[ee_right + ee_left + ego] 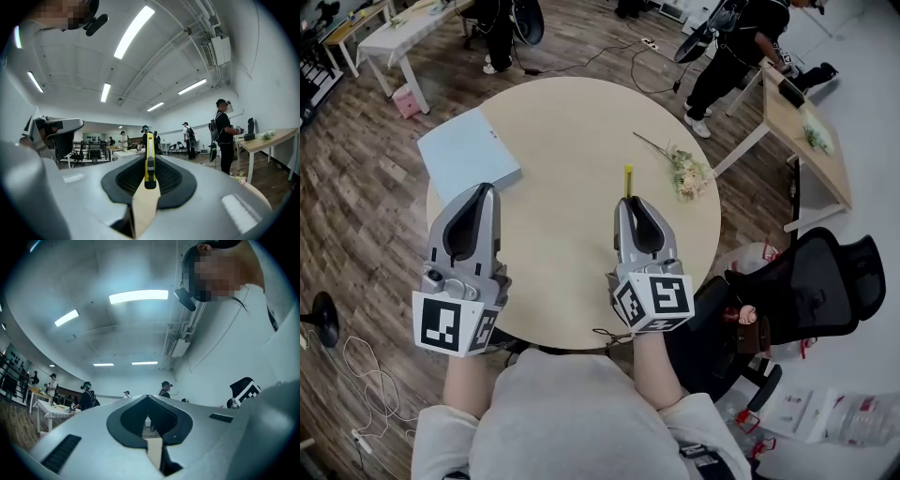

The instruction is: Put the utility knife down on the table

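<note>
**Left gripper** [490,190]: one. Nearest, above the table's near left edge. Fingers [84,437] closed on one another with nothing between them.

**Right gripper** [630,200]: one. Fingers clamped on the utility knife [628,178].

**Utility knife:** one, yellow. It juts forward from the fingertips above the middle of the table and, as far as can be judged, is not touching the surface.

**Table** [562,122]: one, round, pale wood.

**Step in hand (judgement):** the lay-down is not yet done. It would go best by lowering until the knife lies flat on the bare wood just ahead. The fingers should then ease apart and draw straight back, so the handle is not dragged. Stop short of the flowers.

**Blue flat box** [469,155]: one, farther on at the table's left rim.

**Sprig of flowers** [686,173]: one, right of the knife and apart from it.

**Beyond the table:** one person in black [736,47] by a side desk [797,122], and another person's legs [497,37].
</note>
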Available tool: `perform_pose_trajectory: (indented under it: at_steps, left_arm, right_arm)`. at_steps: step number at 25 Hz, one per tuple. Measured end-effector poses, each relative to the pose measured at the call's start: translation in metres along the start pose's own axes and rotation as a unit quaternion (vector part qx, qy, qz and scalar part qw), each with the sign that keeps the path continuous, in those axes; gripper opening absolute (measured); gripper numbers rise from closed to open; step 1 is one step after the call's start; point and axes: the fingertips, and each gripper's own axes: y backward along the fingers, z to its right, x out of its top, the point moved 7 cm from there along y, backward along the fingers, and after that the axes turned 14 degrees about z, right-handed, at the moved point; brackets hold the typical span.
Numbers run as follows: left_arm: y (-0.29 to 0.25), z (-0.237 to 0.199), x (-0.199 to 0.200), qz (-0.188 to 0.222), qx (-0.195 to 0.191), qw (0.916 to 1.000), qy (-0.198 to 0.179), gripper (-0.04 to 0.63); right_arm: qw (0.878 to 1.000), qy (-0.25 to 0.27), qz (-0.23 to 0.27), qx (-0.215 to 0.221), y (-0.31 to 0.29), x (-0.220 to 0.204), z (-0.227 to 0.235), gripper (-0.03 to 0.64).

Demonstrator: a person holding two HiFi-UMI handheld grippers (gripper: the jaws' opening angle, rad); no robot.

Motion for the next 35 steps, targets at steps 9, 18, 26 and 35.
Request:
perform_pose_trajectory:
  at_steps: [9,18,26,35]
  left_arm:
    - [-0.008,-0.033,-0.031,-0.021,0.002,0.9995,0.021,0.008]
    - [-0.004,-0.054,-0.053,-0.041,0.013,0.9984,0.035,0.008]
    - [0.001,-0.069,-0.067,-0.057,0.025,0.9973,0.040,0.008]
    - [0.001,-0.083,-0.080,-0.071,0.034,0.9961,0.040,0.008]
  right_arm:
    - [0.996,-0.007,-0.085,-0.013,-0.026,-0.060,-0.004,0.074]
    - [0.983,-0.007,-0.183,-0.014,-0.034,-0.130,-0.007,0.074]
    - [0.967,-0.015,-0.255,-0.016,-0.037,-0.186,-0.008,0.074]
    - [0.946,-0.020,-0.324,-0.025,-0.040,-0.242,-0.004,0.074]
